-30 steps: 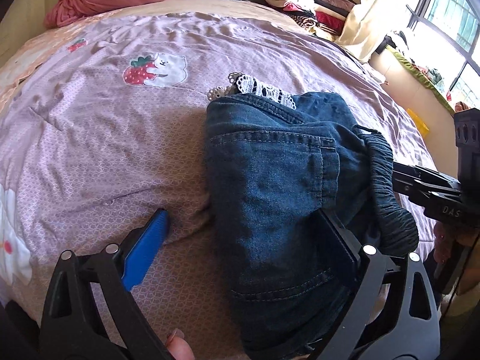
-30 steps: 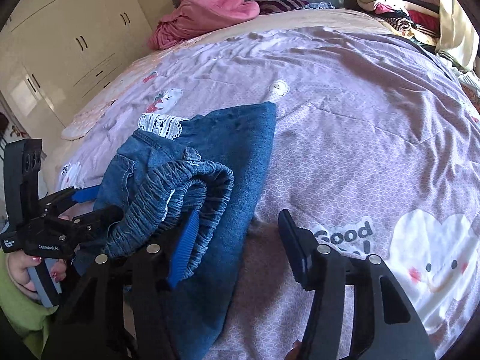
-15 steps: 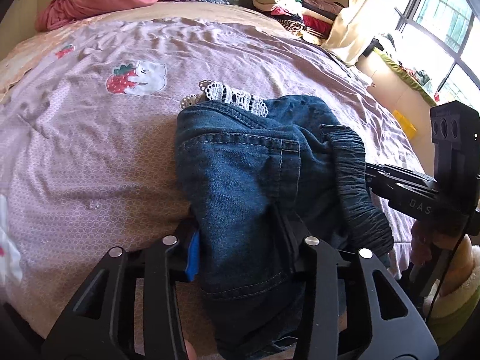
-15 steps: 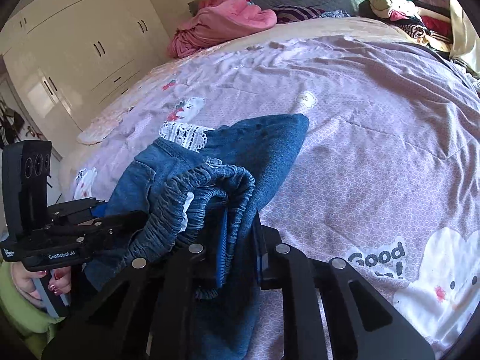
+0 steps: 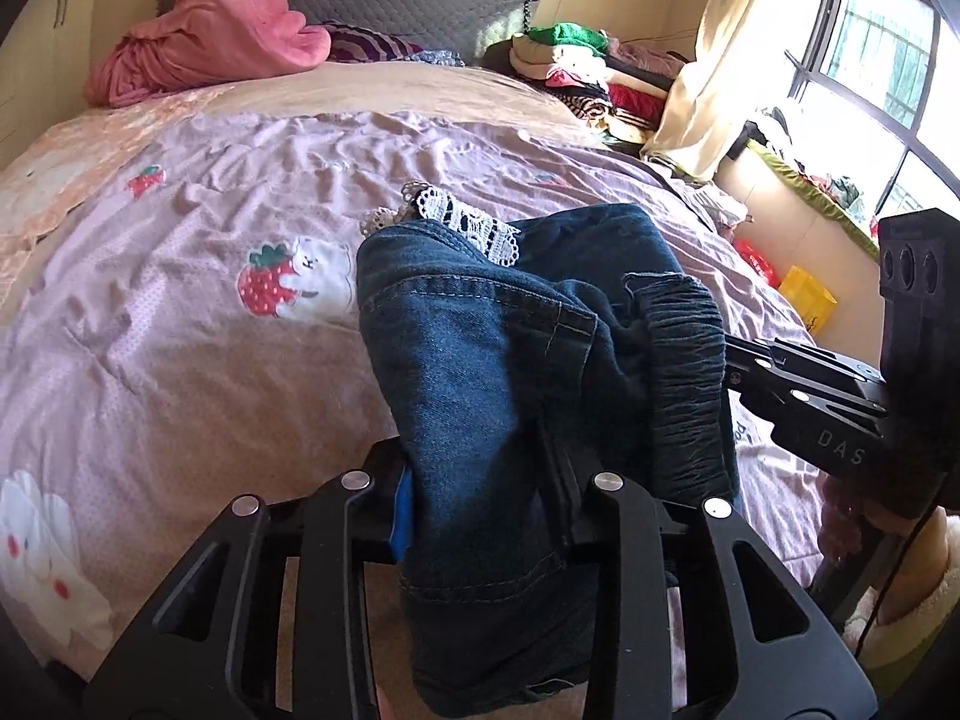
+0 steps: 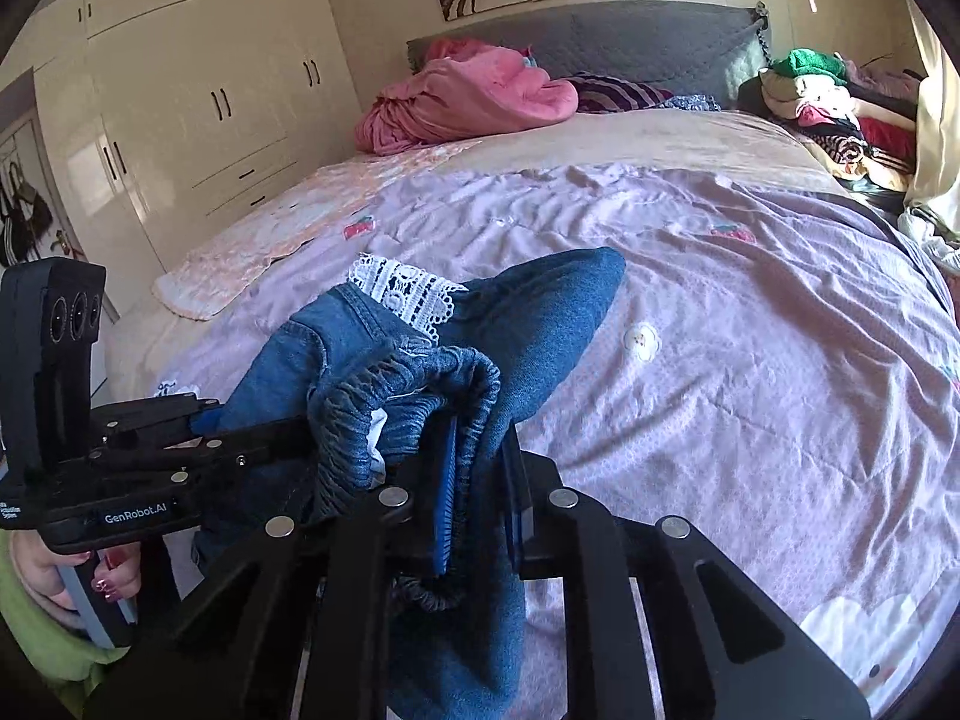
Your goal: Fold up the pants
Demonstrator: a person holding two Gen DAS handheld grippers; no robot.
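The bed (image 5: 180,312), spread with a lilac quilt printed with strawberries, fills both views; pink bedding (image 6: 468,102) is heaped at the headboard and a stack of folded clothes (image 5: 570,66) sits at the far corner. Near the bed's front edge, the pants (image 5: 480,348), dark denim with a white lace trim (image 5: 474,222) at the far end, are already bunched into a thick folded bundle, its near end raised off the quilt by both tools.

The left gripper (image 5: 480,504) has its fingers pressed onto the near denim edge, the blue pad on one side just showing. The right gripper (image 6: 477,510) pinches the gathered elastic waistband (image 6: 414,396) (seen from the left wrist, it comes in from the side, close beside the left tool).

The step in hand looks like carrying the near end over for another fold, or shifting the bundle to a resting place; I cannot tell which. To do it well, both grips should move together at the same height so the layers do not slide apart. The waistband is bulky and may slip from a shallow pinch, so release only once the bundle lies flat, then press it smooth.
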